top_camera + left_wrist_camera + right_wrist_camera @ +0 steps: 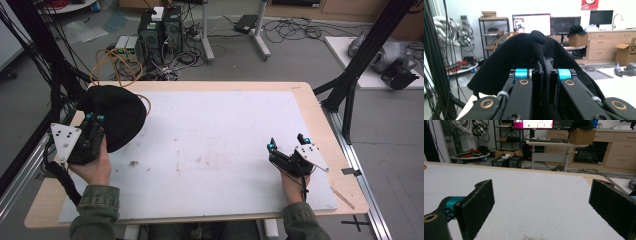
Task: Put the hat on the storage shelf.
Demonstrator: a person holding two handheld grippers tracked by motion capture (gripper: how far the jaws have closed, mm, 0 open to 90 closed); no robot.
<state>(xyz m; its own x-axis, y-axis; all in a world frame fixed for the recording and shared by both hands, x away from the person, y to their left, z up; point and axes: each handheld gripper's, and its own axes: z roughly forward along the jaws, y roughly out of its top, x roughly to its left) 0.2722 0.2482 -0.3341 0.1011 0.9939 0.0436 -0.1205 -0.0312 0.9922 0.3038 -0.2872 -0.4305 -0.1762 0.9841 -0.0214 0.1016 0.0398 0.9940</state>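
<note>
The left hand-held gripper [94, 118] has its jaws pinched tight on the edge of a black, dome-shaped fabric cap [116, 115], which bulges up and away just beyond the fingertips, over the left near corner of the bench [320, 131]. In the left gripper view the cap [529, 50] rises directly ahead of the closed jaws, its top button uppermost. Well off to that gripper's right, the right hand-held gripper [288, 142] rests low on the white sheet [220, 135] covering the bench, jaws spread wide with nothing between them; bare sheet [541, 195] stretches ahead of its black pads [477, 200]. Beyond the bench's far edge stand computer towers [160, 30] amid cables.
</note>
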